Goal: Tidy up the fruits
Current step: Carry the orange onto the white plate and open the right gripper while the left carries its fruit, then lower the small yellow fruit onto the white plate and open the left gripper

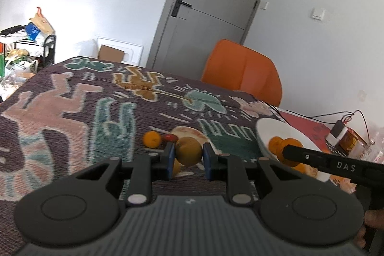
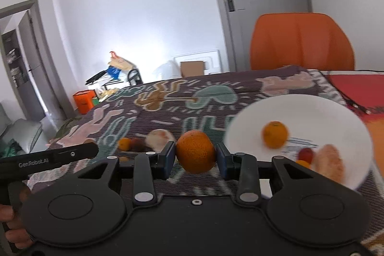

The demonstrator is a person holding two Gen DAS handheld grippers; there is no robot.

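Both grippers carry fruit above the patterned tablecloth [image 1: 72,112], apparently bound for the white plate [image 2: 312,109] that lies toward the table's right edge, just short of the red mat [image 2: 360,88]. The left gripper [image 1: 188,155] is clenched on a brownish-yellow fruit [image 1: 188,150], probably a lemon or a small pear; its blue pads press the two flanks. That fruit looks slightly elongated, with its long axis running roughly up and down between the pads and its narrower end upward, though blur makes this uncertain. The right gripper [image 2: 195,155] grips a speckled orange [image 2: 195,151] across its widest part; the orange is nearly round, so no clear long axis or pointing direction can be read.

The side-on grasps seem chosen so that each fruit hangs free below the pads and can be dropped straight onto the plate. The plate already holds a small mandarin [image 2: 274,134] near its middle, and a reddish fruit [image 2: 306,154] and a pale peach-like fruit [image 2: 330,164] at its near rim. Still on the cloth, left of the plate, lie another small mandarin [image 1: 152,139], a red fruit [image 1: 169,136] and a pale round fruit [image 1: 189,131], so the sorting looks roughly halfway done. An orange chair [image 1: 242,71] stands behind the table's far edge.
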